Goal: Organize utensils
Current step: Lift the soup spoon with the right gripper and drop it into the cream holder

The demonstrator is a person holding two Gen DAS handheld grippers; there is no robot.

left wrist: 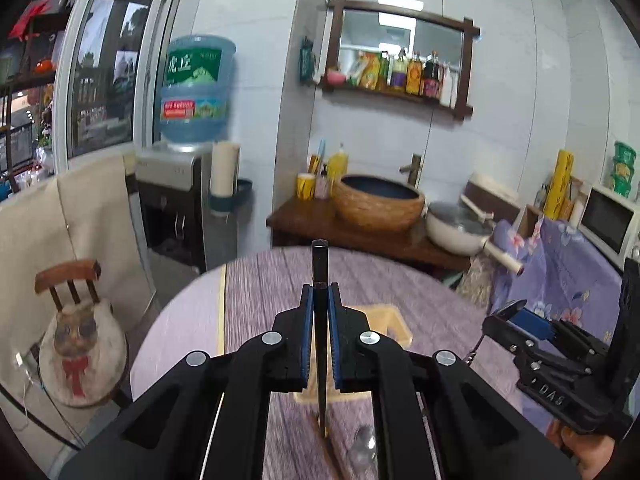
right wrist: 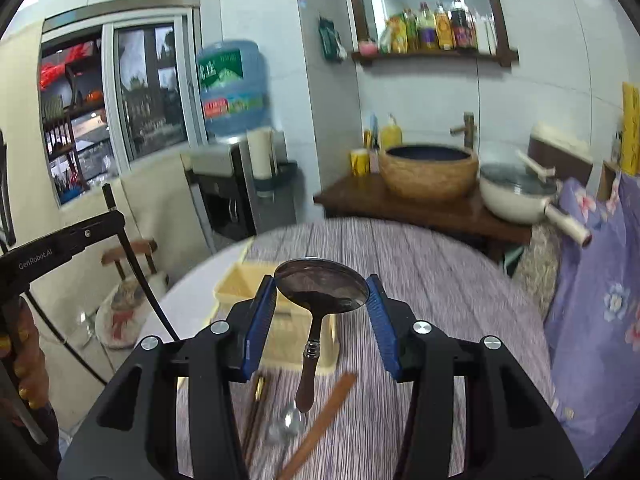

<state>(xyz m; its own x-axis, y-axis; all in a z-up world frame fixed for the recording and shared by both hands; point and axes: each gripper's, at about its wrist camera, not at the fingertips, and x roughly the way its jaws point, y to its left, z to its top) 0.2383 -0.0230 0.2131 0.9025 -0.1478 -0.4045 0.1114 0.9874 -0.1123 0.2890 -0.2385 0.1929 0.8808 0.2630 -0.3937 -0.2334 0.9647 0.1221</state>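
Note:
My left gripper is shut on a black chopstick that stands upright between the blue pads, above the table. My right gripper is shut on the bowl of a metal spoon; its brown handle hangs down toward me. A cream utensil tray sits on the table just below and behind both grippers, also in the left wrist view. On the table lie a brown chopstick, another spoon and a dark chopstick. The right gripper shows in the left wrist view, the left one in the right wrist view.
The round table has a purple striped cloth. Behind it stand a wooden counter with a basin and a white pan. A water dispenser and a chair stand at the left, a microwave at the right.

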